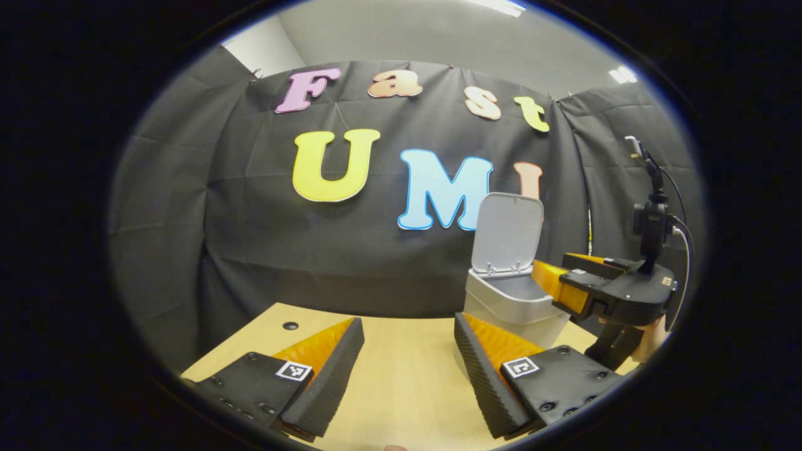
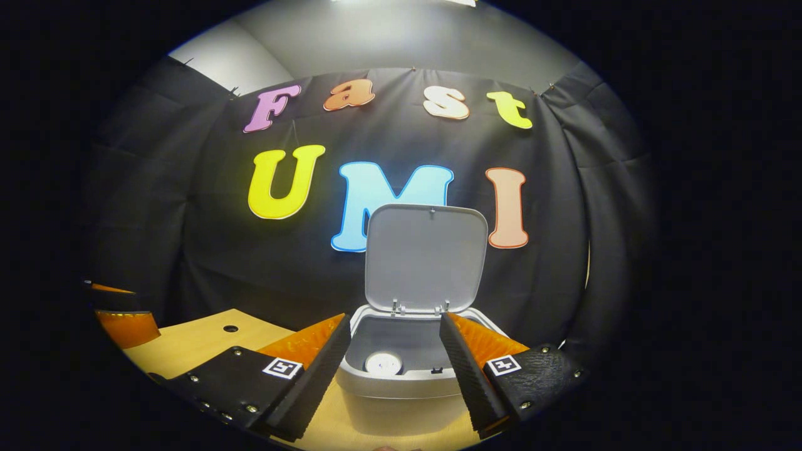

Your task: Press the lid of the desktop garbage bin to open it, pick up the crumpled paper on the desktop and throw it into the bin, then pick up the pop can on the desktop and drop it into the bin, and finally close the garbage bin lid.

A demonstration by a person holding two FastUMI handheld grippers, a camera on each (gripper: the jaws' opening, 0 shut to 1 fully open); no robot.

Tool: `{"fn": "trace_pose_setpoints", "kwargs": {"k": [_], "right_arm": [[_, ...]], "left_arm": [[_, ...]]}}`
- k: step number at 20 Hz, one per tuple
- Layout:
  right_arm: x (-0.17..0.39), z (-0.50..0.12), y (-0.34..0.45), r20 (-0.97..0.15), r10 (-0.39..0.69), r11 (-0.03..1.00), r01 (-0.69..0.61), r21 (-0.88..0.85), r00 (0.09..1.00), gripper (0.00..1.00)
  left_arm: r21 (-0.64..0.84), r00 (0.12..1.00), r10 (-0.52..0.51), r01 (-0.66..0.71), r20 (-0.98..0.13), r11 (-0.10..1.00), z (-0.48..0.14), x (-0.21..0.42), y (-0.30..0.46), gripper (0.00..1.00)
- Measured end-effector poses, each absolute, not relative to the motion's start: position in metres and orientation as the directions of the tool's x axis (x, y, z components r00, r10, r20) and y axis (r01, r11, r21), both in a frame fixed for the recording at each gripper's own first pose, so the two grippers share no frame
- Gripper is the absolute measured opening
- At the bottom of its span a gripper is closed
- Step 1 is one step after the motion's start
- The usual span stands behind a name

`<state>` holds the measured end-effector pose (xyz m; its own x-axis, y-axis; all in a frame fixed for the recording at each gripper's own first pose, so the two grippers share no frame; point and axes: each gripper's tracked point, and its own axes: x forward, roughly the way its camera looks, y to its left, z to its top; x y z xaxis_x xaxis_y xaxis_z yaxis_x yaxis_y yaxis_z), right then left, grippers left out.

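Right gripper view showed the right gripper [image 2: 391, 354] spread wide and empty, its fingers framing the open garbage bin [image 2: 401, 385] just ahead on the wooden desktop [image 2: 194, 341]. Between them, down inside the bin, lay the round top of the pop can [image 2: 383, 362]; whether the crumpled paper was in there too could not be told. The lid [image 2: 426, 257] stood upright on its rear hinges. At the far left edge a bit of the other gripper appeared.

Left gripper view showed the left gripper [image 1: 407, 357] also wide apart and holding nothing, over bare desktop [image 1: 401, 376]. Off to its right stood the bin [image 1: 510, 304] with lid [image 1: 507, 232] raised, its inside too shallowly seen to show contents. The right gripper [image 1: 554, 279] hung at the bin's rim from the right, a hand [image 1: 651, 335] gripping its handle and a camera [image 1: 651, 222] mounted on top.
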<state>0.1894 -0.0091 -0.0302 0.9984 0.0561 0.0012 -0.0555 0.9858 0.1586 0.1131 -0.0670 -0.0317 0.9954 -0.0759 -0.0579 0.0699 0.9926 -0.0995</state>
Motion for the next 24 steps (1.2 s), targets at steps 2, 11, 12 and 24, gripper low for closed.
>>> {"fn": "trace_pose_setpoints", "kwargs": {"k": [2,11,12,24], "right_arm": [[0.191,-0.023,-0.013,0.008,0.05,0.986,-0.051,0.159,0.999,0.92],[0.228,0.023,-0.02,0.027,0.045,0.992,-0.048,0.119,0.999,0.92],[0.234,0.027,-0.023,0.026,0.039,0.993,-0.042,0.114,0.999,0.91],[0.307,0.097,-0.055,0.075,-0.071,0.997,0.069,0.022,0.995,0.92]], "left_arm": [[-0.093,0.995,-0.082,0.076,-0.053,0.993,-0.029,0.112,-0.068,0.95],[-0.051,0.994,-0.108,0.106,-0.034,0.993,-0.024,0.118,-0.058,0.95],[-0.044,0.993,-0.111,0.109,-0.037,0.993,-0.026,0.119,-0.056,0.95],[-0.031,0.975,-0.215,0.214,-0.053,0.976,-0.041,0.128,-0.052,1.0]]}}
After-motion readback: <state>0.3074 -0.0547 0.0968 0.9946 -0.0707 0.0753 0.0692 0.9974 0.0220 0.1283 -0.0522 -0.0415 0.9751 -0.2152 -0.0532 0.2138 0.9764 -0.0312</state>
